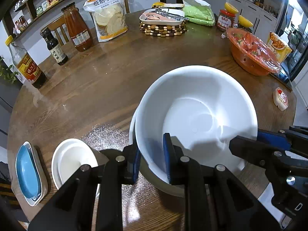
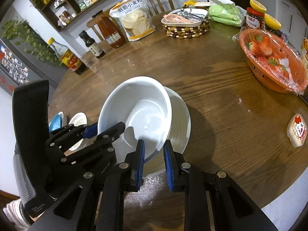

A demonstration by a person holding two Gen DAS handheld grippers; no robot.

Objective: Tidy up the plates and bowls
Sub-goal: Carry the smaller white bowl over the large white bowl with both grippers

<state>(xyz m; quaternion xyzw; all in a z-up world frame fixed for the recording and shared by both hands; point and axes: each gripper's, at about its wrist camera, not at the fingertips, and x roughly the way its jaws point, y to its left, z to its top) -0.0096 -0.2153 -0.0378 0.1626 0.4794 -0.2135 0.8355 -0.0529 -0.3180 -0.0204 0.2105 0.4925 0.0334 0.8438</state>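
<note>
the large white bowl [image 1: 196,115] sits tilted over a second white bowl [image 2: 180,119] near the front edge of the round wooden table [image 1: 115,80], its rim riding on the lower one rather than seated flush, which looks like the middle of nesting the two. the left gripper [image 1: 152,157] pinches the near rim of the upper bowl, one blue pad inside the wall and one outside, so it is clenched on that bowl to steer its angle. the right gripper [image 2: 153,161] straddles the near right edge of the same bowl with its pads a little apart; whether they actually press the rim cannot be told. to the left, a small white dish stack [image 1: 75,161] and a blue dish in a white tray [image 1: 28,171] are already grouped, suggesting sorting by kind. the strawberry basket [image 2: 273,61] stands well apart, out of the way.
</note>
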